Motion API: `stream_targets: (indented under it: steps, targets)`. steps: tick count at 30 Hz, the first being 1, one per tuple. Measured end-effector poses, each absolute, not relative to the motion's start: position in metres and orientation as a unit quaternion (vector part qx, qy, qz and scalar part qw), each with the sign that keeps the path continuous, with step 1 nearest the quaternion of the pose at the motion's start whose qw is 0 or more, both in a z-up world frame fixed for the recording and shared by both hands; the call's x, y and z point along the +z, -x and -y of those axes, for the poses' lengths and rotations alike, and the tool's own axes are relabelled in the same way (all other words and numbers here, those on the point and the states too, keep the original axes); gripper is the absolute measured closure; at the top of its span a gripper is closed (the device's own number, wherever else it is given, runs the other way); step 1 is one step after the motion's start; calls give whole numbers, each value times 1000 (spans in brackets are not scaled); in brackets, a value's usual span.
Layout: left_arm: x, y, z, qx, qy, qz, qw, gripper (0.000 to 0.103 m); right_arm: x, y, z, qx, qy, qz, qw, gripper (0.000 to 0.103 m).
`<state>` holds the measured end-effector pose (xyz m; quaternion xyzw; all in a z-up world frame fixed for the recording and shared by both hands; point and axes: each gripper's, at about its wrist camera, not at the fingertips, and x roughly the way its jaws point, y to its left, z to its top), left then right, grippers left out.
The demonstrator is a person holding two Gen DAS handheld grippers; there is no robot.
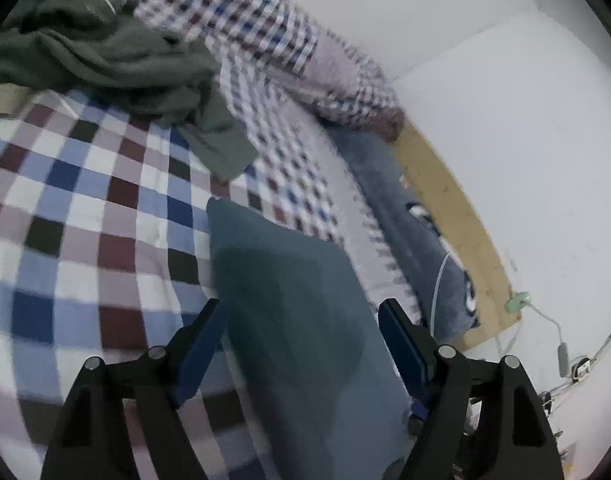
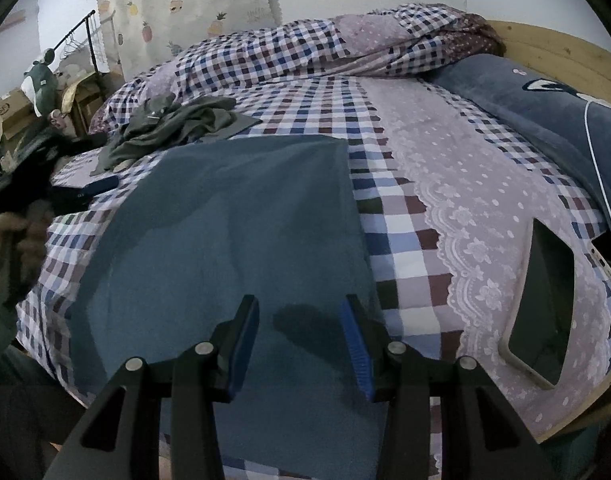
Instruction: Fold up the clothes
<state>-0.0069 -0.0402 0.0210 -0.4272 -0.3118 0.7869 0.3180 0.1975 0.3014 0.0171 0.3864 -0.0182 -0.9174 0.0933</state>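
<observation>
We see a teal cloth (image 2: pixel 233 248) lying flat on the bed (image 2: pixel 409 240), spread over the checked cover as a neat rectangle with straight edges and square far corners. Beyond it a grey-green garment (image 2: pixel 177 124) lies crumpled in a heap, just short of the bunched quilt (image 2: pixel 305 52).

Our left hand-held gripper (image 1: pixel 301 344) hangs over the teal cloth with its jaws wide apart and nothing between them. Our right hand-held gripper (image 2: pixel 301 340) hovers over the near part of the same cloth, also spread wide and empty. The left view is blurred, so we cannot tell whether either pad touches the fabric.

We judge that the teal cloth is the piece in hand. Its tidy outline would suit a garment laid out flat for folding, and equally one already folded into a rectangle and just set down; we cannot settle which. If another fold is wanted, each gripper would have to close on a near corner or edge and carry it level to the far edge. A phone (image 2: pixel 545 304) lies well to the right, clear of the cloth.
</observation>
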Motion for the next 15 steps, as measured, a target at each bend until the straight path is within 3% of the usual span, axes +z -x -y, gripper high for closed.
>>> stream_targets:
  steps: [15]
  targets:
    - [-5, 76, -5, 740, 478, 283, 379, 21, 14, -192, -282, -913, -391, 7, 116, 57]
